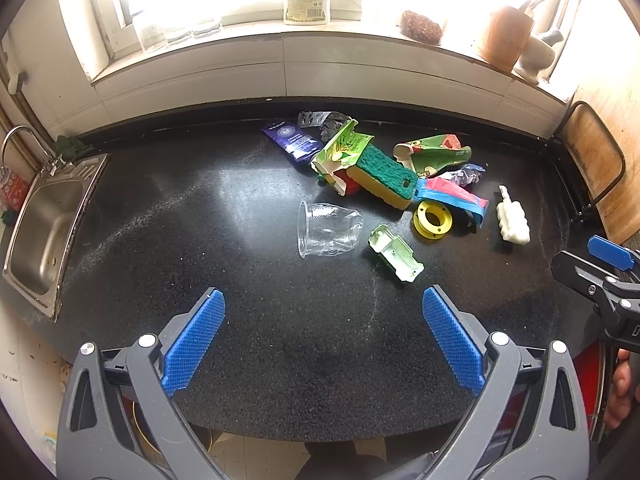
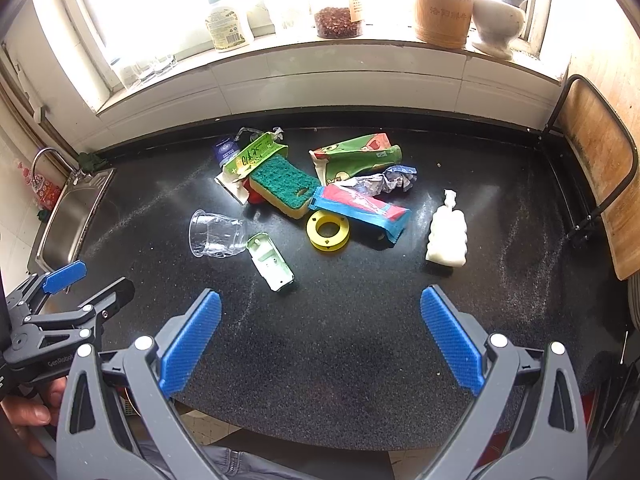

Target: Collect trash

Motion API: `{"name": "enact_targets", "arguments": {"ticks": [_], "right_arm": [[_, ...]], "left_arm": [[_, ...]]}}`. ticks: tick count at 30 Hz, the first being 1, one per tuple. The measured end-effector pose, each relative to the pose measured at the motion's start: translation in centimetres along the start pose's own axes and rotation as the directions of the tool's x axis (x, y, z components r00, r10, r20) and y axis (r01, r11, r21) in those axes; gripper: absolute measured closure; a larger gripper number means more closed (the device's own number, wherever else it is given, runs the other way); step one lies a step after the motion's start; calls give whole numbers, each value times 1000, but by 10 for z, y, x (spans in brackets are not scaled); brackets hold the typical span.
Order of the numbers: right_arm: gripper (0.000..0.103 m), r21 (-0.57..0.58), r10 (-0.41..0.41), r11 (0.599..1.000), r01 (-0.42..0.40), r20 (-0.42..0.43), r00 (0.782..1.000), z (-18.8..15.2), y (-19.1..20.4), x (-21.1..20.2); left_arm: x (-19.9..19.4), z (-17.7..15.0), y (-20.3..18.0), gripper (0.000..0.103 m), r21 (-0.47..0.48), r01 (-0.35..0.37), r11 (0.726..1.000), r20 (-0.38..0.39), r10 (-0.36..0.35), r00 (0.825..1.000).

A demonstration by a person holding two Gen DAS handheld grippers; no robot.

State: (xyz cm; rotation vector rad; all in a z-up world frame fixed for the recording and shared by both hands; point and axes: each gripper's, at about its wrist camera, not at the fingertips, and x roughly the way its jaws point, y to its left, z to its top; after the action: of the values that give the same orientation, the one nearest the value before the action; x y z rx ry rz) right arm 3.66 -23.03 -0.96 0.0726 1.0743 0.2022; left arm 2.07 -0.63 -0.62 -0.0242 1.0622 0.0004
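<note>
Trash lies scattered on the black counter [image 1: 200,208]: a clear plastic cup [image 1: 326,230] on its side, a pale green plastic piece [image 1: 396,254], a yellow tape spool [image 1: 433,219], a green-yellow sponge [image 1: 384,172], green cartons [image 1: 434,154], a red-blue wrapper [image 1: 456,196] and a white foam piece [image 1: 513,220]. The same cup [image 2: 218,234], spool [image 2: 328,230] and foam piece [image 2: 447,236] show in the right wrist view. My left gripper [image 1: 324,336] is open and empty over the counter's front. My right gripper [image 2: 320,336] is open and empty, also short of the pile.
A steel sink [image 1: 44,224] sits at the left end. A wooden board in a rack [image 2: 600,172] stands at the right end. The windowsill holds a bottle [image 2: 226,24], jar [image 2: 338,22], wooden canister [image 2: 444,4] and mortar [image 2: 496,24].
</note>
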Motion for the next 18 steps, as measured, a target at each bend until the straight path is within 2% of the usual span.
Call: {"name": "enact_targets", "arguments": {"ticks": [18], "right_arm": [[6,1,0,1000,0,-4,1000,4,2,4]], "left_arm": [[3,2,3,7,1,3,1000,-4,-3,1000]]}}
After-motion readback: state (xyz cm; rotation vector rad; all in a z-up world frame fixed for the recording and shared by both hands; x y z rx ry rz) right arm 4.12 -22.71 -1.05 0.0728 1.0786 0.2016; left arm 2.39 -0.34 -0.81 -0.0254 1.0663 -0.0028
